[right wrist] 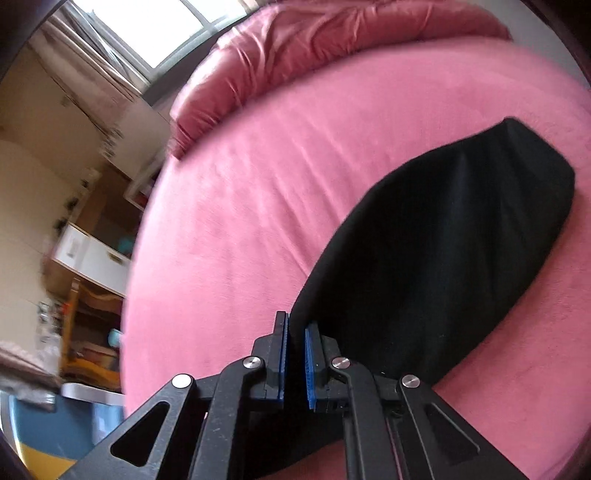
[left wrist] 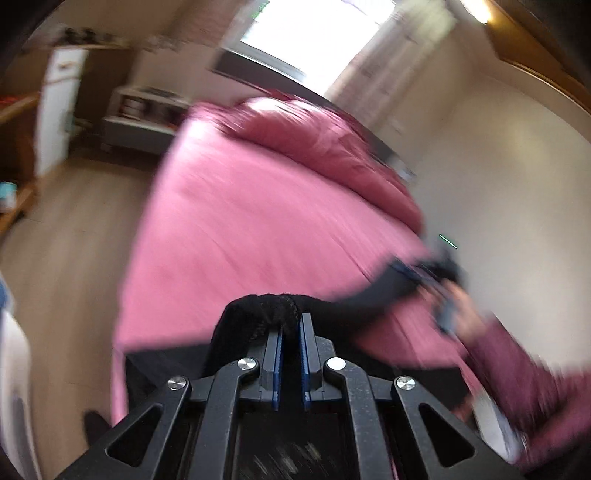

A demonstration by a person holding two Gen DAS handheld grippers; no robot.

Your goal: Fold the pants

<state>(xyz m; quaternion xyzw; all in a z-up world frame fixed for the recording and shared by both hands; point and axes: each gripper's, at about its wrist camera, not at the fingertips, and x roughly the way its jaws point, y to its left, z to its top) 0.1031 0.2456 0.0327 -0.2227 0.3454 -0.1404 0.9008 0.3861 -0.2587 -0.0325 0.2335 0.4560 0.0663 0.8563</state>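
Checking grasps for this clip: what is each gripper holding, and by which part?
Both grippers are shut on the black pants. The left gripper pinches a thick bunched hem or band; the right gripper pinches a thin edge. Which part of the pants each edge is cannot be told.

a bed [right wrist: 236, 229] under a pink sheet [left wrist: 236, 229] fills most of both views, with a darker pink quilt [left wrist: 325, 147] bunched along its far end below a bright window [left wrist: 314, 33]. pale wood floor [left wrist: 85, 236] runs beside the bed, and a white cabinet [left wrist: 59, 110] and a low shelf unit [left wrist: 144, 110] stand against the far wall, blurred.
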